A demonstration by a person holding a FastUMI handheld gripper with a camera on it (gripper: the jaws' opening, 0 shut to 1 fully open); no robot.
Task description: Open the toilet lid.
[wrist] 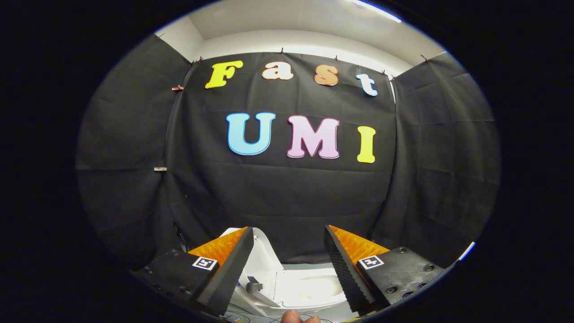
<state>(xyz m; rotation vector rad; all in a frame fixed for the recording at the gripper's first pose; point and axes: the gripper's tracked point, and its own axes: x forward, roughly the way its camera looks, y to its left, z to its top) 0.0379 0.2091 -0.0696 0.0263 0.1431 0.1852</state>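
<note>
A white toilet [309, 287] sits low down between and below my two fingers. Its white lid [267, 255] stands raised, tilted up beside my left finger, with a small grey hinge piece [254, 285] at its base. The seat with its oval opening lies flat to the right of the lid. My gripper [287, 228] is open above the toilet. The fingers are spread wide, nothing is between them and neither finger touches the lid.
Black cloth walls [291, 197] close the booth behind the toilet and on both sides. A person's fingertips [297, 317] show just under the toilet's near edge. Thin cables lie on the floor near the toilet's base.
</note>
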